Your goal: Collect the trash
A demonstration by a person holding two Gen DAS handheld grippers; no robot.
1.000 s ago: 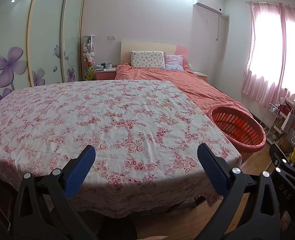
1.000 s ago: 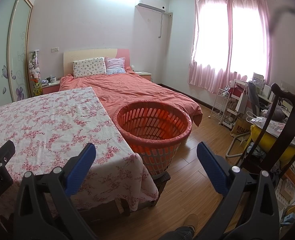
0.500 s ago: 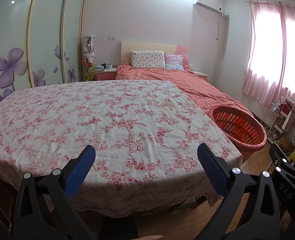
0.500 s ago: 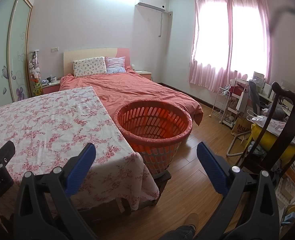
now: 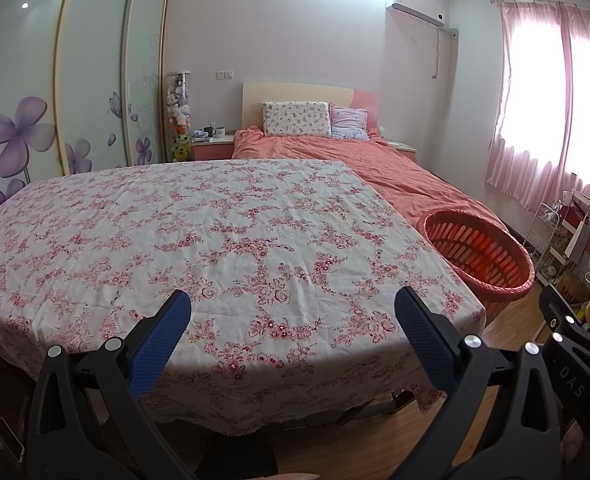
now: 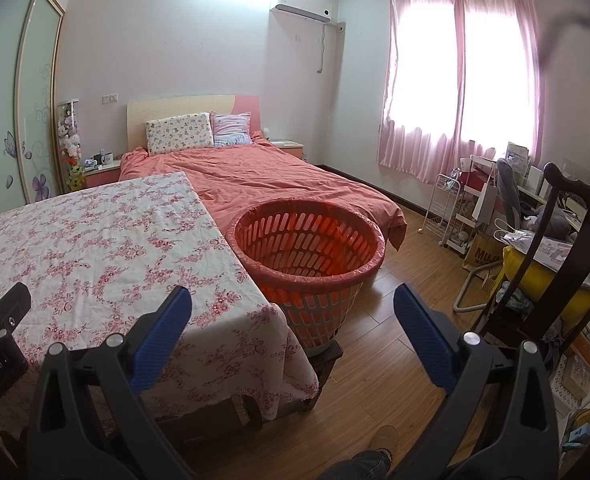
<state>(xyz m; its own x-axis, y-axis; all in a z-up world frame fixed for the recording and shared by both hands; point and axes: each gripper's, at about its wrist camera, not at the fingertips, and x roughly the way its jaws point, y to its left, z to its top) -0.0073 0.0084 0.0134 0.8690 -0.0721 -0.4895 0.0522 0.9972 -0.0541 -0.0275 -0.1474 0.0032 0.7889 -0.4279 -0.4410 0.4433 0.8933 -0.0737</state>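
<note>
- The left gripper [image 5: 293,312] is held above the near edge of the worktop [image 5: 223,240], its blue-padded fingers [image 5: 163,330] spread wide with nothing between them.
- The right gripper [image 6: 293,312] is held over the worktop's right corner and the wooden floor [image 6: 379,360], its fingers [image 6: 421,328] likewise spread wide and empty.
- The worktop is covered by a white cloth printed with red flowers, which hangs over the near edge and the right corner.
- No trash can be made out on the cloth in either view.
- An orange slatted basket [image 6: 309,248] lined with a thin red bag is seen just beside the worktop's right edge, raised on a low dark stand [image 6: 329,354]; in the left wrist view the basket [image 5: 479,256] appears at the right, beyond the corner of the cloth.
- A bed [image 6: 271,180] with a salmon cover and two pillows is placed behind the worktop and the basket, against the far wall.
- A dark wooden chair [image 6: 567,248] with a yellow bundle on its seat is seen at the right, well apart from the basket.
- A shoe and trouser leg of the person [image 6: 375,452] are visible at the bottom of the right wrist view.
</note>
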